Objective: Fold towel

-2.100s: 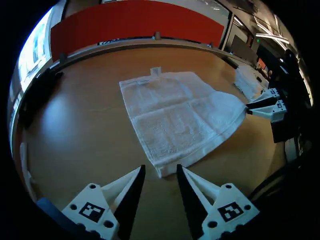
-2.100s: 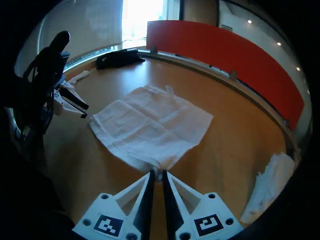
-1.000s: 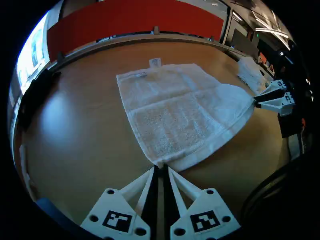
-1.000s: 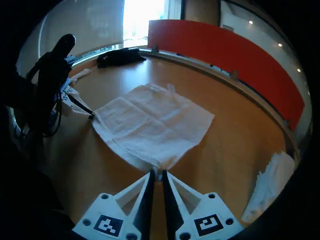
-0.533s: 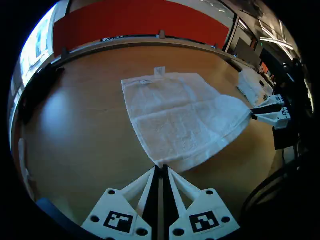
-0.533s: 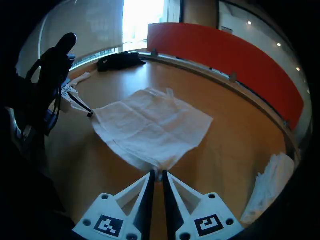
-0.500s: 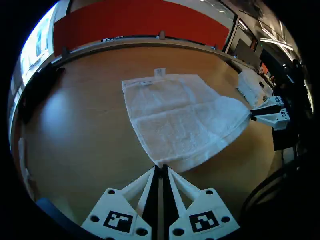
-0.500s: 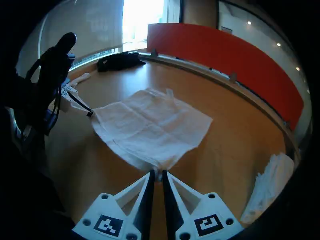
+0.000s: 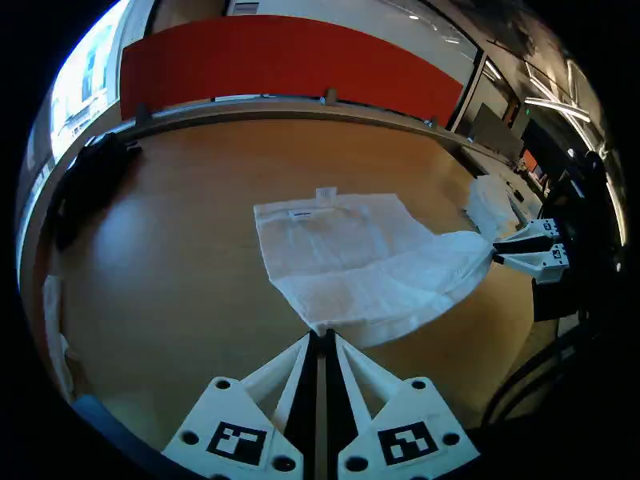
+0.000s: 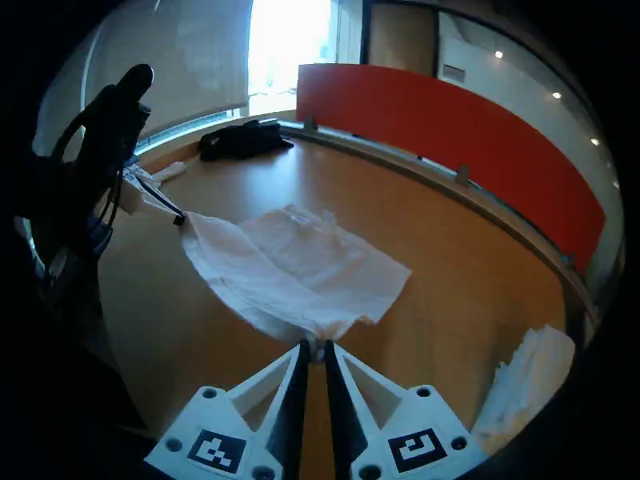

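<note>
A white towel (image 9: pixel 352 248) lies spread on the wooden table (image 9: pixel 176 240), its near edge raised off the surface. In the left gripper view my left gripper (image 9: pixel 318 333) is shut on the towel's near corner. In the right gripper view my right gripper (image 10: pixel 314 345) is shut on another corner of the towel (image 10: pixel 288 272). Each gripper shows far off in the other's view: the right gripper (image 9: pixel 494 252) at the right, the left gripper (image 10: pixel 178 219) at the left, both pinching lifted corners. A small tag (image 9: pixel 326 194) sticks out from the towel's far edge.
A stack of white towels (image 10: pixel 524 380) lies at the table's right side, the same stack (image 9: pixel 492 204) beyond the right gripper. A black bag (image 10: pixel 240 138) rests at the far edge by the window. A red divider panel (image 9: pixel 280 60) runs behind the table.
Both grippers have risen, lifting the towel's near edge off the table so that the cloth sags between them. The left gripper closed on its corner about a second ago.
</note>
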